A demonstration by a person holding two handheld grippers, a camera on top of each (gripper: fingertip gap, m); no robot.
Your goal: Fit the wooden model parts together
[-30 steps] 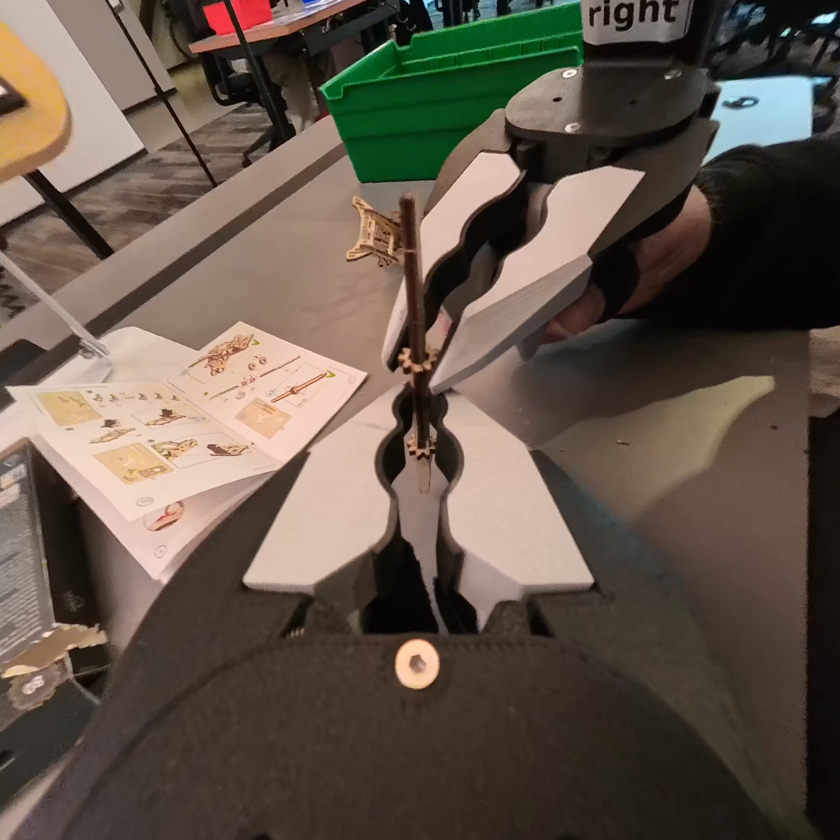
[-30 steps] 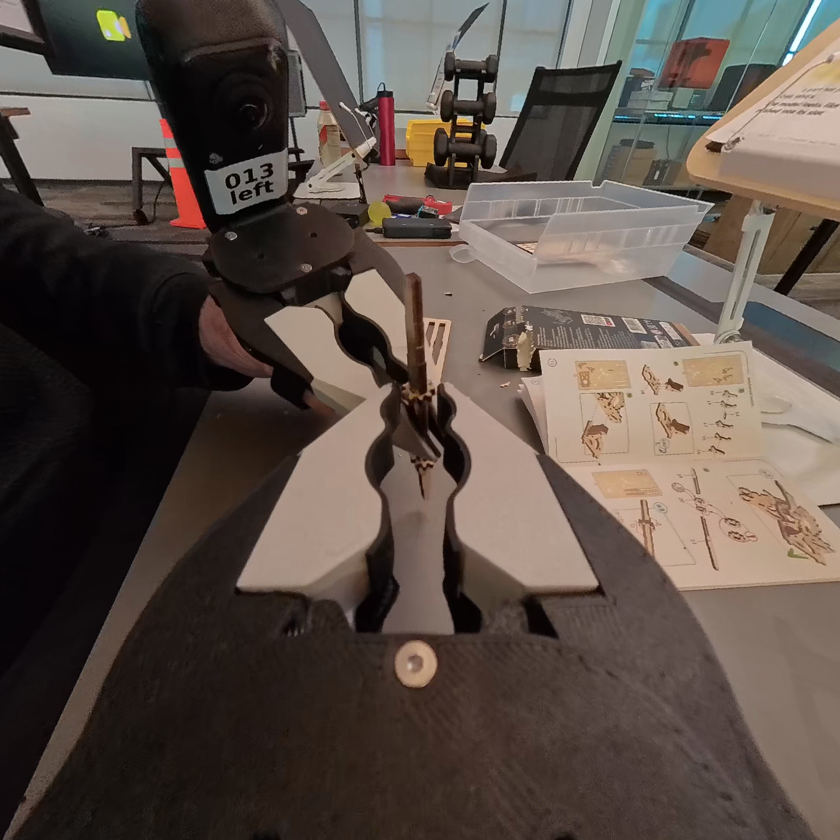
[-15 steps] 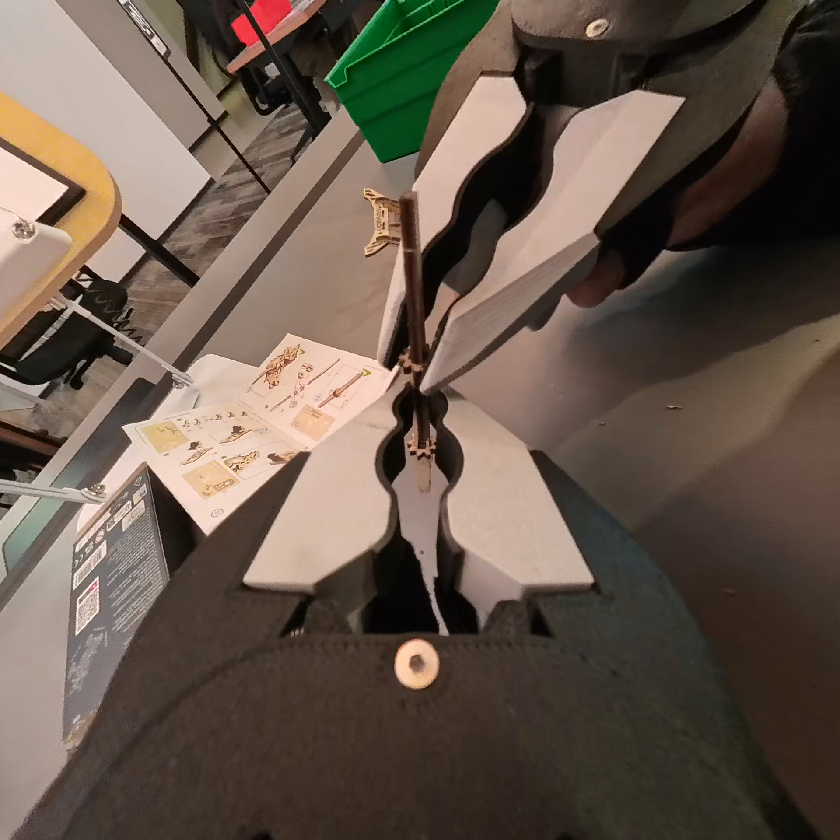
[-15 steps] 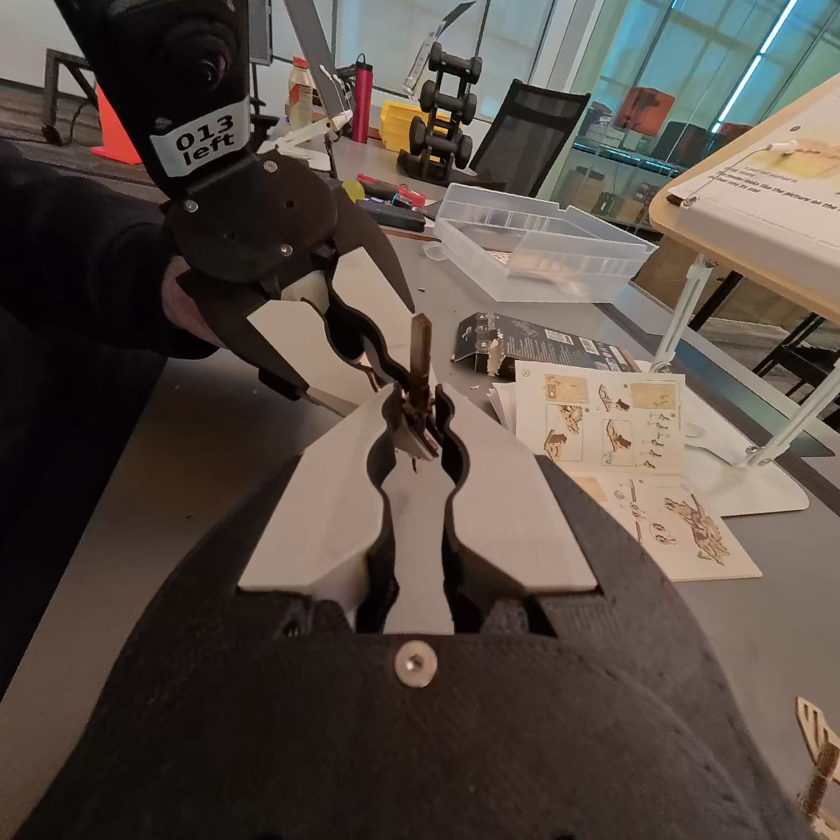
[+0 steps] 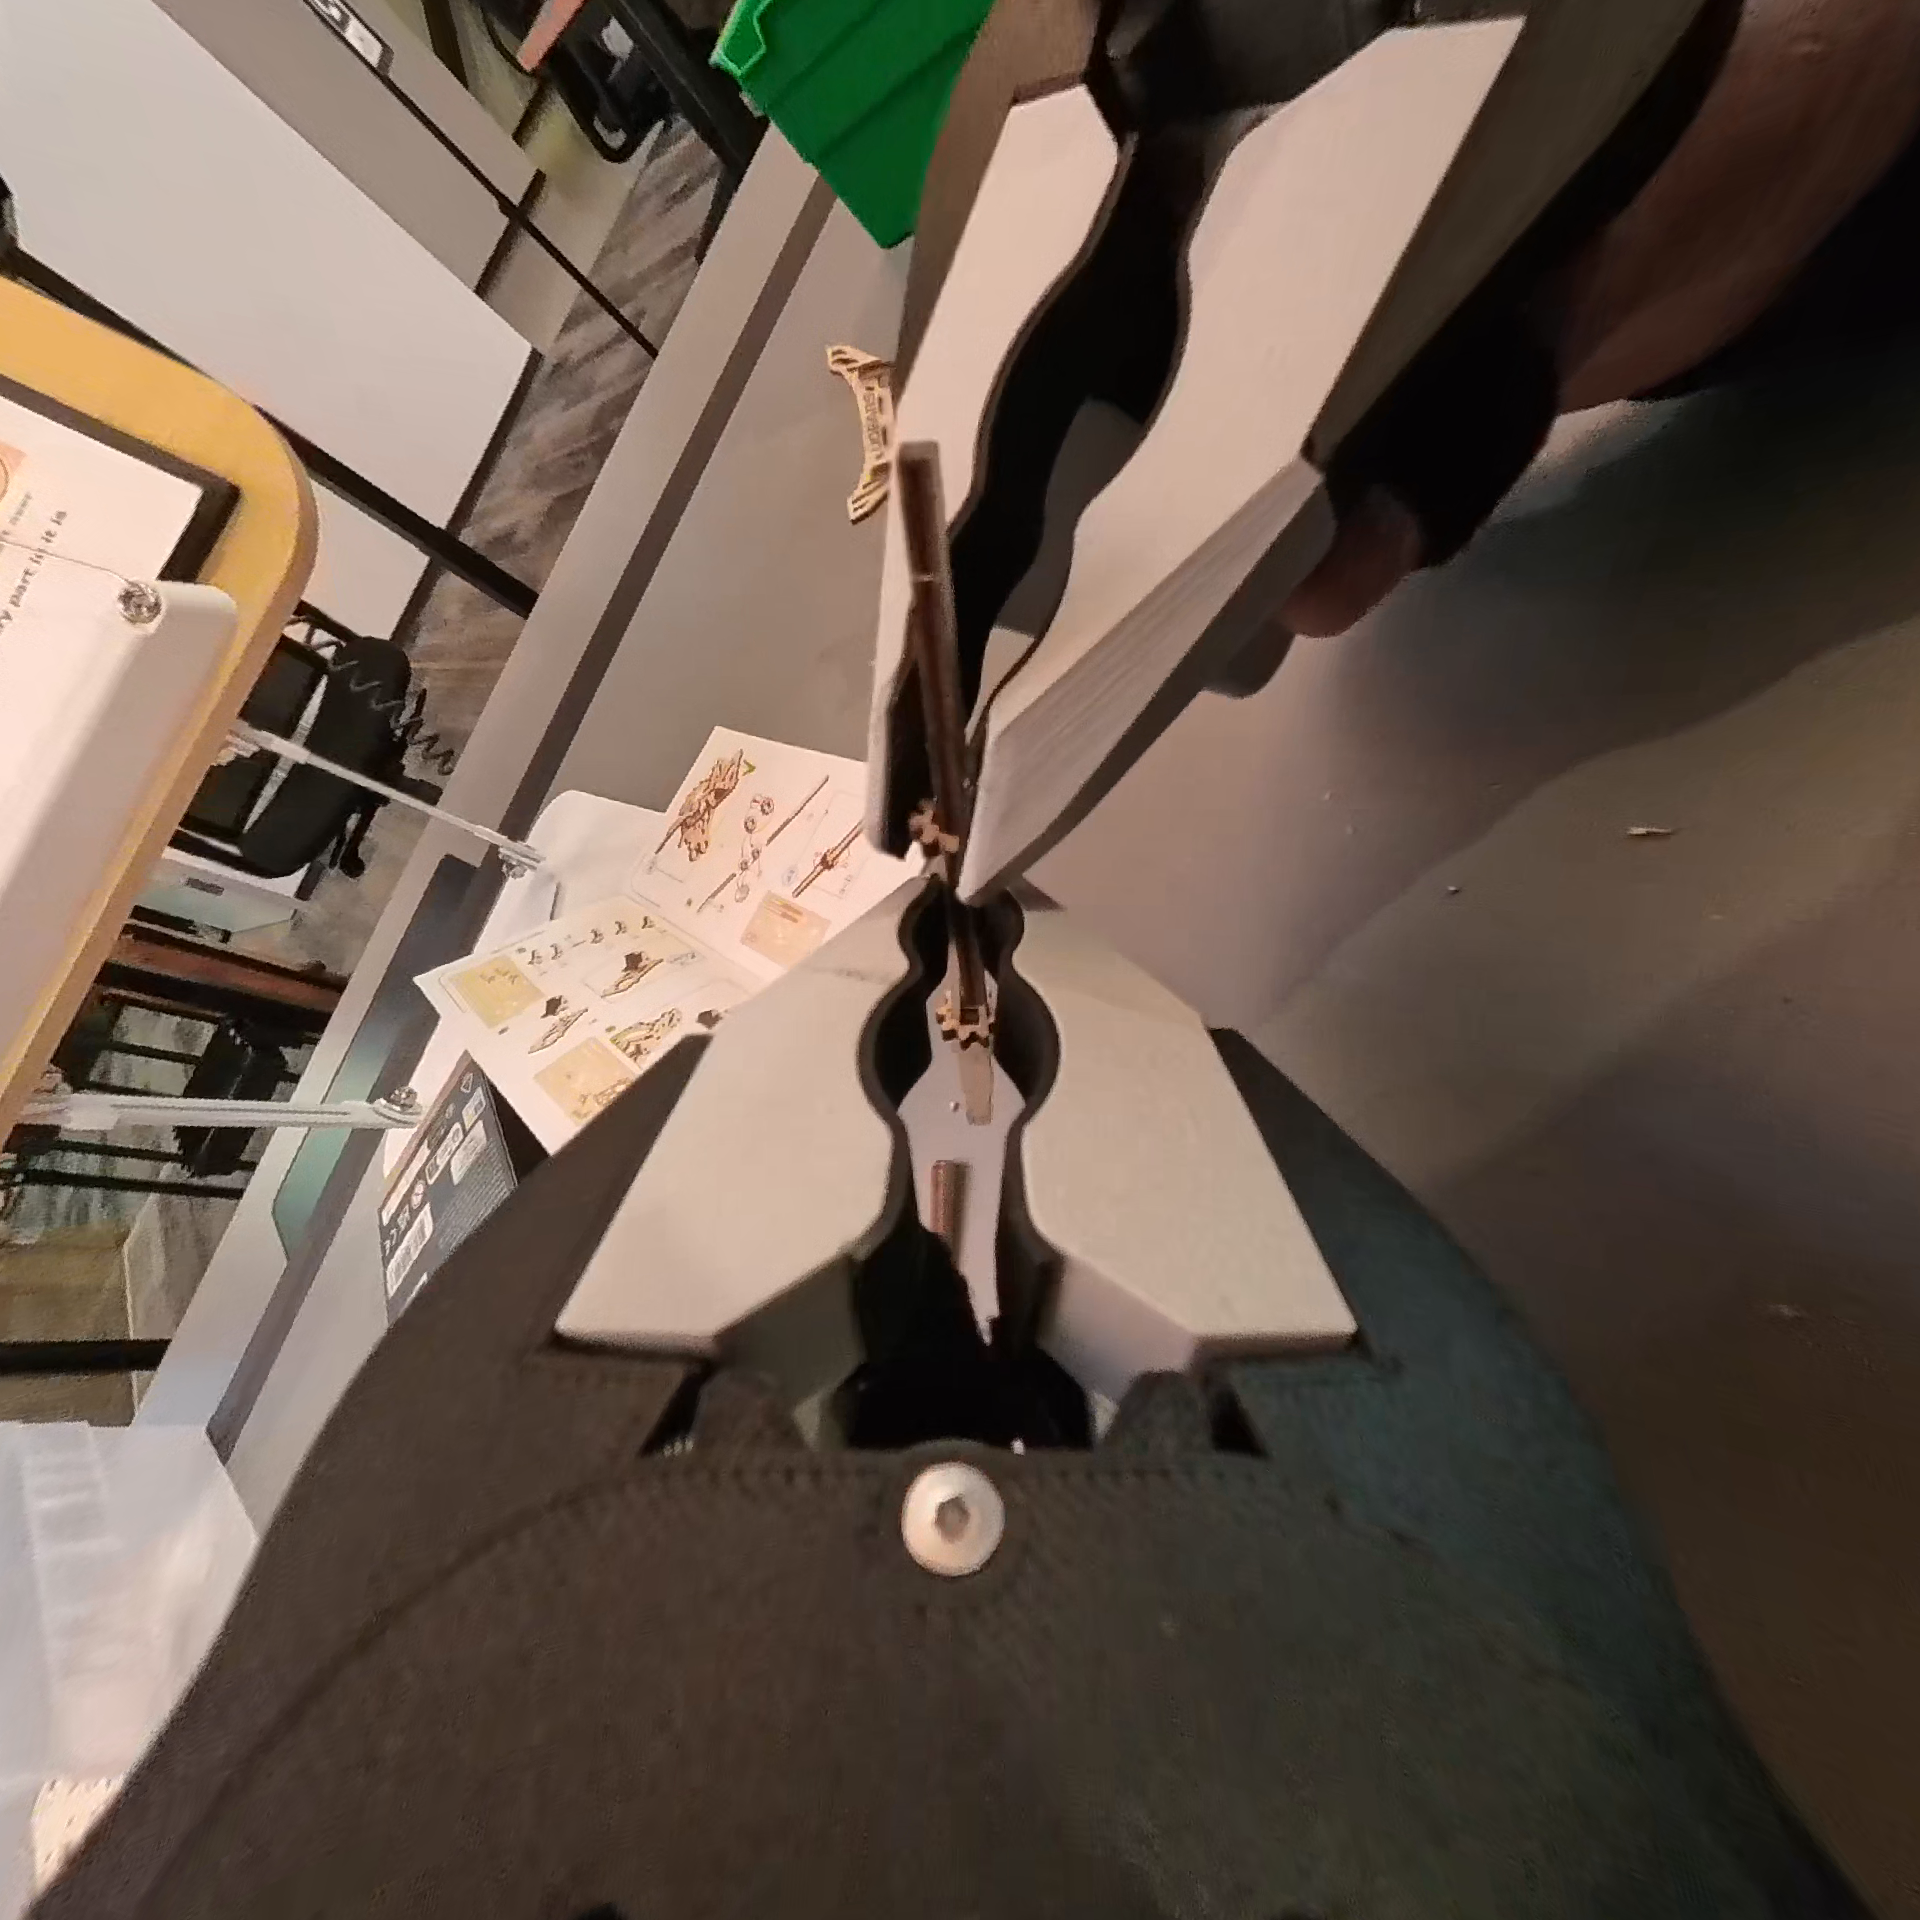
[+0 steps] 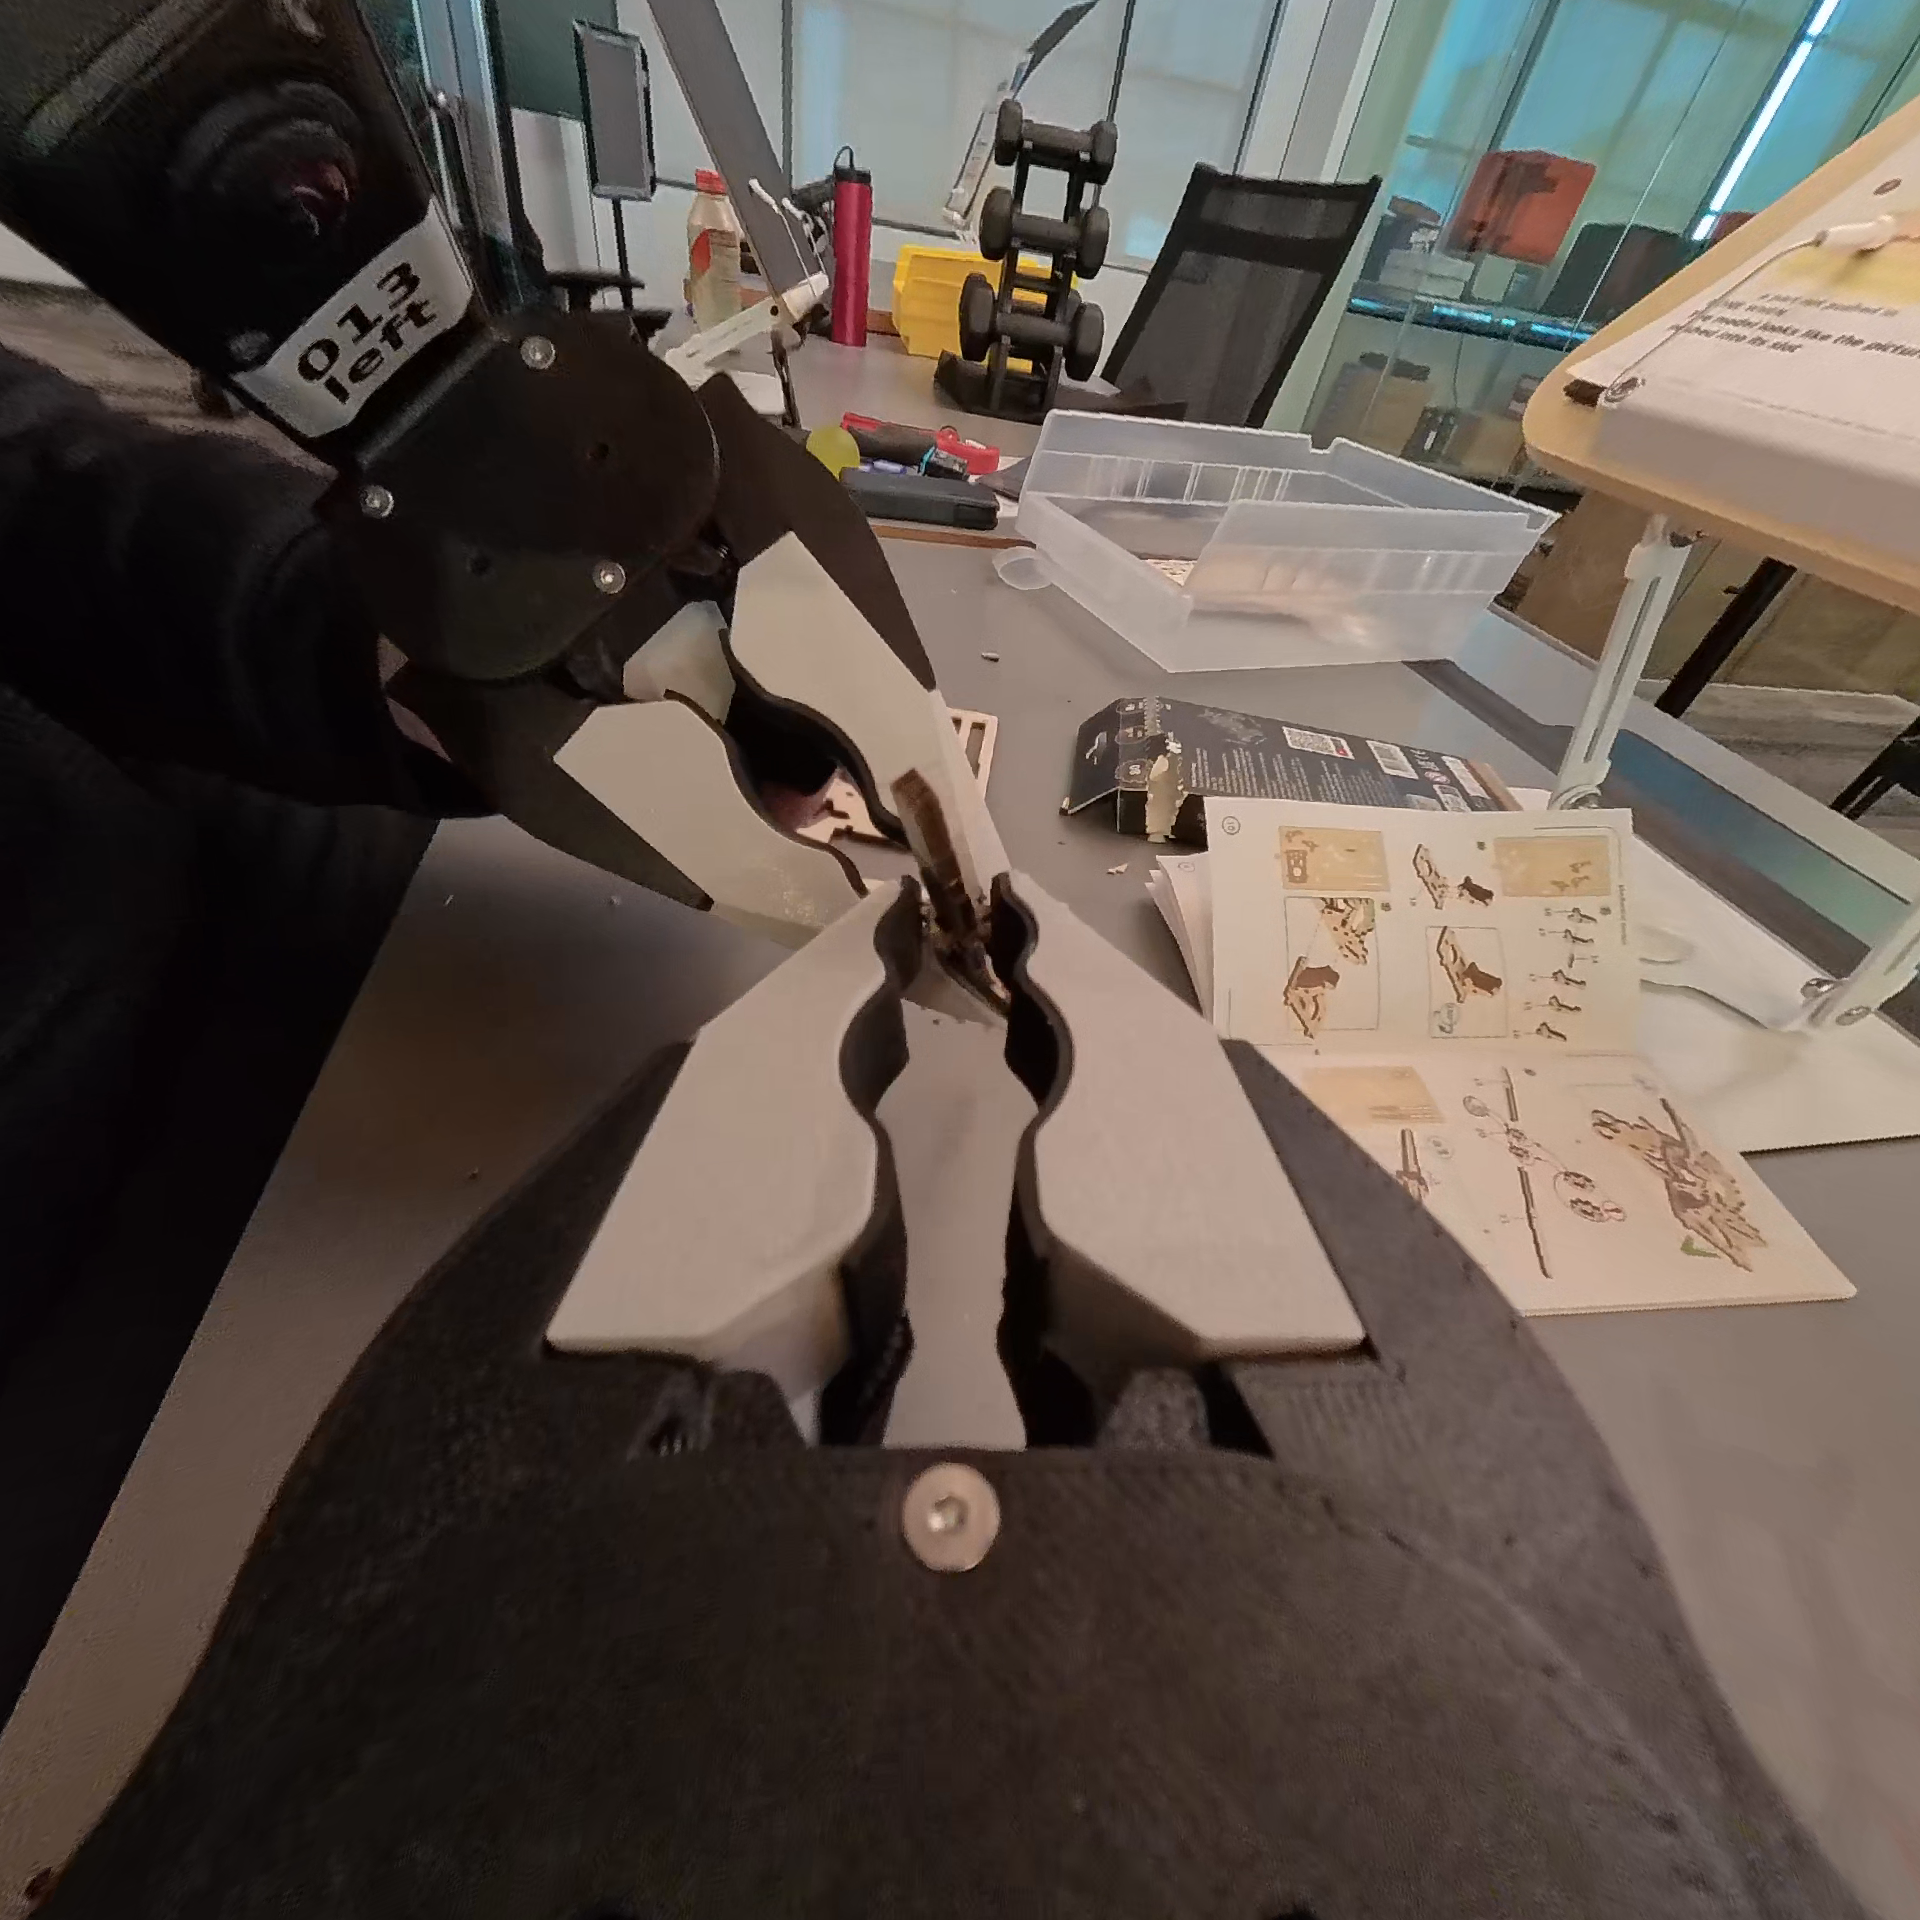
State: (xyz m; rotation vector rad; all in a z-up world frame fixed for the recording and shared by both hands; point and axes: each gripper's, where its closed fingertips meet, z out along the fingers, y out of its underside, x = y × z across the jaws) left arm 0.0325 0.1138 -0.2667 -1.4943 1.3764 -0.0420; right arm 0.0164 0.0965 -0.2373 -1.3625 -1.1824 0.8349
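Observation:
A thin dark wooden rod (image 5: pixel 935 644) with two small toothed gears is held between both grippers above the grey table (image 5: pixel 1558 1039). My left gripper (image 5: pixel 951 904) is shut on the rod's lower end, with one gear (image 5: pixel 961 1018) sitting in the jaw hollow. My right gripper (image 5: pixel 930 847) comes in from above, tip to tip with the left, and is shut on the rod at the second gear (image 5: pixel 928 826). In the right wrist view the rod (image 6: pixel 930 821) sticks up from my right gripper (image 6: pixel 945 899), and the left gripper (image 6: pixel 925 878) meets it from the upper left.
A loose pale wooden part (image 5: pixel 868 436) lies on the table beyond the grippers. Instruction sheets (image 6: pixel 1455 935) and a dark box (image 6: pixel 1247 758) lie to the right, a clear plastic tray (image 6: pixel 1278 561) behind them. A green bin (image 5: pixel 862 104) stands far back. A tilted board on a stand (image 6: pixel 1714 343) overhangs the right edge. Left and right tips are no more than a few centimetres apart.
Both grippers have tilted and swung together with the rod still held between them. The left wrist view has drawn closer to the right gripper. Neither grip has changed.

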